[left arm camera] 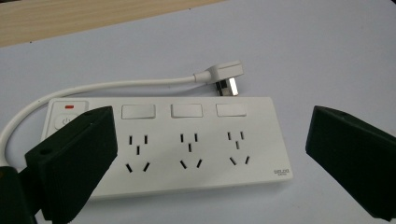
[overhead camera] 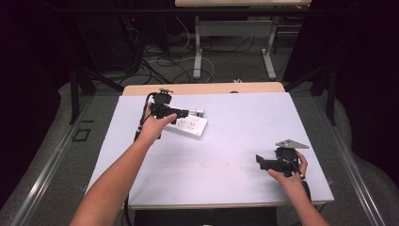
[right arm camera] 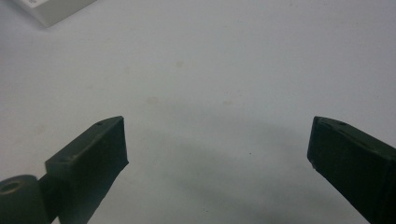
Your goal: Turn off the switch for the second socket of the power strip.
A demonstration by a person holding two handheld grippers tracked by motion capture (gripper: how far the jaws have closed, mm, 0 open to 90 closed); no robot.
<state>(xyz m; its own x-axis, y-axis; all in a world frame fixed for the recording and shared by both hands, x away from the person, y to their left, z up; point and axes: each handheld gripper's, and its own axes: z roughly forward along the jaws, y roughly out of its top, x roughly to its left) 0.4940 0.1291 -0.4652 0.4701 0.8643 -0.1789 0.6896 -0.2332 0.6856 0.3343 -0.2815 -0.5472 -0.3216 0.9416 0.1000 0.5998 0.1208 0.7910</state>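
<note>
On power strip [left arm camera: 187, 149] corner — tiny, unreadable logo [left arm camera: 282, 172]

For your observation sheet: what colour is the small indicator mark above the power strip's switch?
Red, on the white power strip; it shows best in the left gripper view.

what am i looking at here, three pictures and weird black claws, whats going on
There is no robot here: a person sits at a table covered with a pale sheet and holds a hand tool with two black jaws in each hand. The high view looks down from above the person's side. The other two pictures come from small cameras riding on the tools, looking along their jaws.

The left gripper hovers over a white power strip with three outlets, a switch at one end, and its cord and plug lying beside it. Its jaws stand wide open and hold nothing.

The right gripper is also open and empty, over bare sheet near the table's front corner.
</note>
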